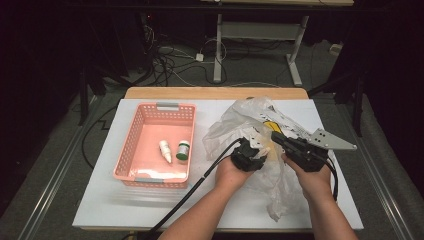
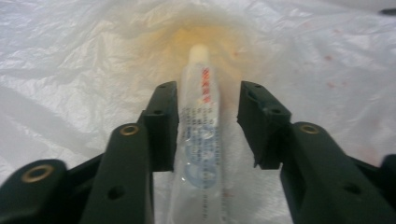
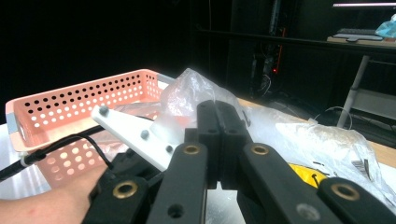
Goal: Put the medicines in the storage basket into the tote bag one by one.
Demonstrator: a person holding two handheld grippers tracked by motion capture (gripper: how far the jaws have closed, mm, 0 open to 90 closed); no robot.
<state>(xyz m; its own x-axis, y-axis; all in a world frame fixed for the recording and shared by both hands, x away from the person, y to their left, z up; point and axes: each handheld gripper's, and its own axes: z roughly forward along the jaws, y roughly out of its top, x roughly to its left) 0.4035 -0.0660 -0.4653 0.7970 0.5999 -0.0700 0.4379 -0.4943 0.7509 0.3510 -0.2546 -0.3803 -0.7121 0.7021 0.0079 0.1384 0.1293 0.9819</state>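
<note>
The white rectangular table top [image 1: 150,200] lay bare along its near edge and left margin. At its centre-right sprawled a crumpled translucent plastic bag [image 1: 250,117], reaching almost to the 5 o'clock corner. The left gripper [image 2: 208,123] pointed into the bag with jaws apart, a clear squeeze tube with a white cap [image 2: 201,116] lying between them. The right gripper [image 3: 218,140] had its jaws pressed together on a fold of the bag. At 9 o'clock stood a pink perforated plastic basket [image 1: 131,137] holding two small bottles [image 1: 174,150].
</note>
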